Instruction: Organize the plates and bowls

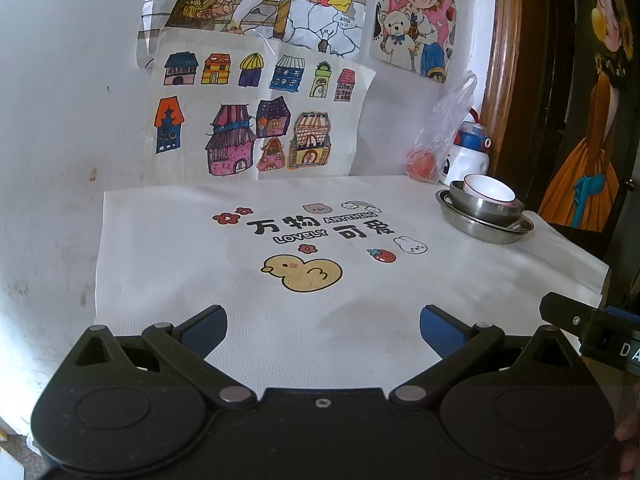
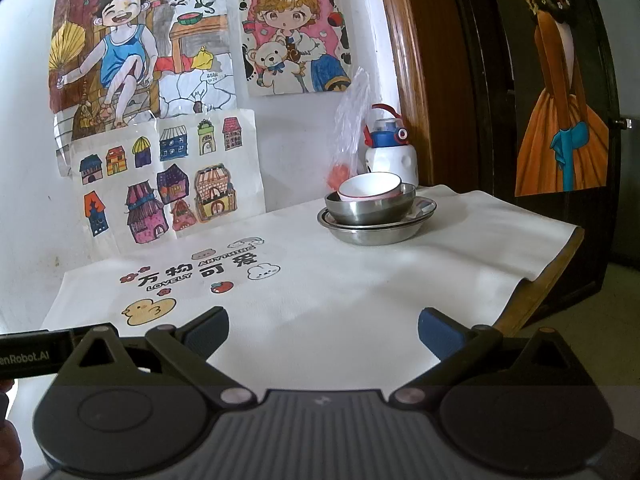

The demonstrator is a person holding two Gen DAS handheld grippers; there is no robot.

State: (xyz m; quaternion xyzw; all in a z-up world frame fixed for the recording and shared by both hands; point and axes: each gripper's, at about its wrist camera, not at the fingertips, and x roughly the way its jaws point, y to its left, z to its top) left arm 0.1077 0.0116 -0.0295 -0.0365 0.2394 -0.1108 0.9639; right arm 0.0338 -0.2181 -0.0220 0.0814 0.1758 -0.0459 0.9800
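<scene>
Right wrist view: a white bowl (image 2: 370, 188) sits tilted inside a steel bowl (image 2: 370, 208), itself nested in a steel plate (image 2: 376, 232), near the far right corner of the table (image 2: 360, 288). Behind the stack stand a plastic bag (image 2: 350, 132) and a white bottle (image 2: 392, 152). Left tool (image 1: 323, 330) and right tool (image 2: 323, 330) are both spread wide, released, grasping nothing, above the table's near edge.

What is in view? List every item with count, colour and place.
white bowl: 1, white with red rim, tilted inside steel bowl
steel bowl: 1, silver, on steel plates
steel plates: apparently 2, silver, stacked, far right of cloth
cloth: 1, white, printed duck, covers table
bottle: 1, white and blue, behind stack
plastic bag: 1, clear, orange fruit inside, beside bottle
drawings: several, coloured, on wall
left gripper: open, empty
right gripper: open, empty
</scene>
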